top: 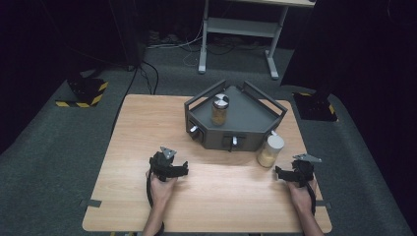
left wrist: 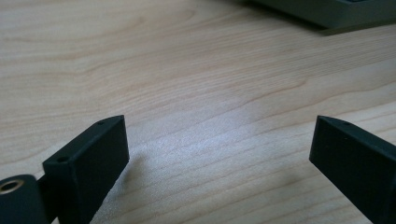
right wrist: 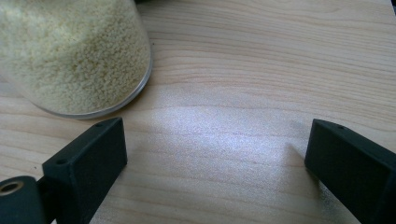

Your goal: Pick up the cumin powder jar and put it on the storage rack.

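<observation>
Jaws wide on both grippers, right gripper (top: 279,171) nr grain jar (top: 270,150).

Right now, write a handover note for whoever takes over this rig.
Left tool: open, nothing in it, over bare table.
Right tool: open, nothing in it, just short of the grain jar, not touching.
Grain jar stands upright on the table beside the grey tray; a second jar stands inside the tray.
Done: nothing gripped yet.
Left: likely grasp the grain jar.
</observation>
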`<state>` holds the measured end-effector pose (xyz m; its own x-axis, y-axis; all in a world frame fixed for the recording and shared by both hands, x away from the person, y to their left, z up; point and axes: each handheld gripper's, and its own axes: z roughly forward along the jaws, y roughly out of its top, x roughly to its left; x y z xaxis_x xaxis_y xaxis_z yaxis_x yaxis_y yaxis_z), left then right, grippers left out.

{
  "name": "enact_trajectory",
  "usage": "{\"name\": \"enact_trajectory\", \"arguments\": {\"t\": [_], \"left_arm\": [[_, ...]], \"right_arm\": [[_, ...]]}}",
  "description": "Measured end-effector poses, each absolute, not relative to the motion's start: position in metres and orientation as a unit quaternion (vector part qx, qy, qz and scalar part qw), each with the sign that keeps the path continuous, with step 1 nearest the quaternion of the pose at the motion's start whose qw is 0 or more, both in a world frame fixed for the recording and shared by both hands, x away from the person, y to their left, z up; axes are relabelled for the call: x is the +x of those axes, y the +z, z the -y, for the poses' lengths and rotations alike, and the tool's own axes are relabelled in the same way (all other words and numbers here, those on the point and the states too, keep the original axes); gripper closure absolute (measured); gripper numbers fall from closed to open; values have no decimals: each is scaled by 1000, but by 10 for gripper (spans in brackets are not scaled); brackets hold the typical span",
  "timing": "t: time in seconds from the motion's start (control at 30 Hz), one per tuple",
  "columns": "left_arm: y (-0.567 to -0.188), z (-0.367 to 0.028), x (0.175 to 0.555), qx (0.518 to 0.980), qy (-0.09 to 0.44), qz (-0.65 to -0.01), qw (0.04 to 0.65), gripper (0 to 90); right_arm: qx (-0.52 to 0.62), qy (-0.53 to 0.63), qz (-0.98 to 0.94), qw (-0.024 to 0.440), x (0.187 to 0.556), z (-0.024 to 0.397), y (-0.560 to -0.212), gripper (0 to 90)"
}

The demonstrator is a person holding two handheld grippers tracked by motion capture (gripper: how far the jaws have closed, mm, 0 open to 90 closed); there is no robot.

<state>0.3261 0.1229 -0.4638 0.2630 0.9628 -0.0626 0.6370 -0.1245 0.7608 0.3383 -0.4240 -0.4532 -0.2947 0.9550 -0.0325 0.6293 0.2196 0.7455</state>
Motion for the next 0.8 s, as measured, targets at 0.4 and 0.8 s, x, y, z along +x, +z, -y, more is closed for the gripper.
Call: {"name": "enact_trajectory", "arguments": {"t": [0.4, 0.8], "left_arm": [[-461, -110, 329, 724, 249, -558, 321, 48], [-461, -109, 329, 723, 248, -558, 322, 44]], "right_arm": [[540, 319, -736, 255, 338, 422, -453, 45], [547, 317, -731, 257, 338, 419, -453, 42]]}}
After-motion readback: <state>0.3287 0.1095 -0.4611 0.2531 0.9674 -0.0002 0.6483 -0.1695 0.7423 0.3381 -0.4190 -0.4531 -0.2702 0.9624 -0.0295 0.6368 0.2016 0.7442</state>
